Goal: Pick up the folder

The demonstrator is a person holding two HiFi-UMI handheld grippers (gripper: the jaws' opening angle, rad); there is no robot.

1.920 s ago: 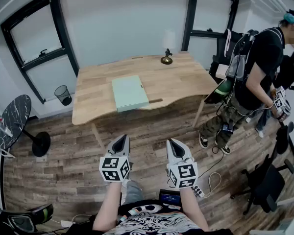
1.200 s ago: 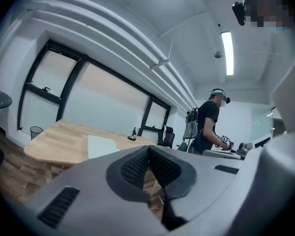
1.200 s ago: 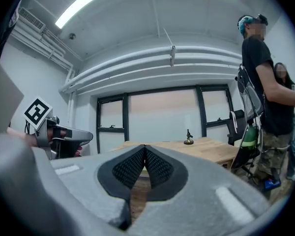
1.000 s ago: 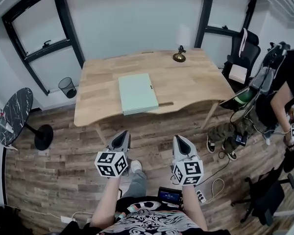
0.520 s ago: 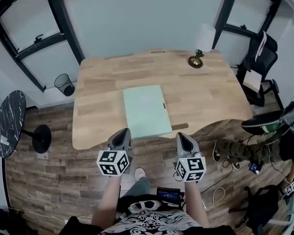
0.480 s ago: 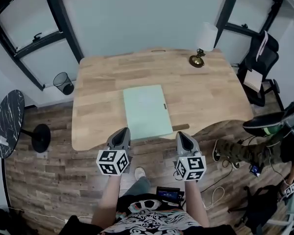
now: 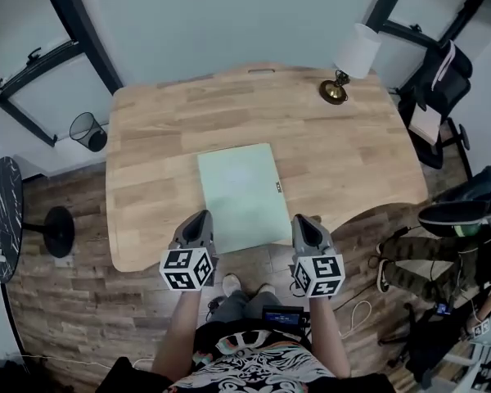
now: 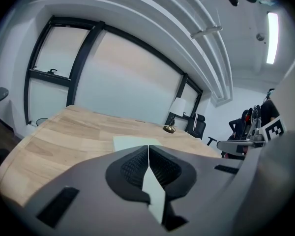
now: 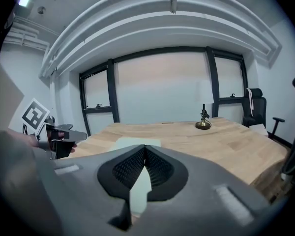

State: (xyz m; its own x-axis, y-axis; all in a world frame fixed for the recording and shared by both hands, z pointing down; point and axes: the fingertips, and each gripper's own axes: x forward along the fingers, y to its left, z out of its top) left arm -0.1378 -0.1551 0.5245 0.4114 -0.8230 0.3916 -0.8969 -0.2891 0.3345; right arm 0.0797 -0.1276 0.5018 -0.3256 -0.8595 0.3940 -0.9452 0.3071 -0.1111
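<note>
Head view: a pale green folder [image 7: 239, 193] lies flat on the wooden desk [image 7: 155, 146], closer to the front edge than to the back, its long sides running away from the person. The left tool [image 7: 198, 219] and the right tool [image 7: 303, 223] hang side by side above the desk's front edge, one on each side of the folder's near end, both pointing over the desk. Whether either touches the folder cannot be told from here. A lamp [image 7: 348, 64] with a white shade stands at the far right corner of the desk, well apart from the folder. A dark bin [image 7: 86, 128] sits on the floor by the desk's left end, and a dark chair [image 7: 438, 80] stands beyond the right end.

Left gripper view: the left tool's jaws are pressed together with nothing between them. Beyond their tips the folder lies on the desk, and the lamp stands further back to the right. The right tool shows at the right edge with its marker cube.

Right gripper view: the right tool's jaws are likewise clenched and empty. The folder lies just ahead of the tips, the lamp stands at the back right, and the left tool shows at the left edge.
</note>
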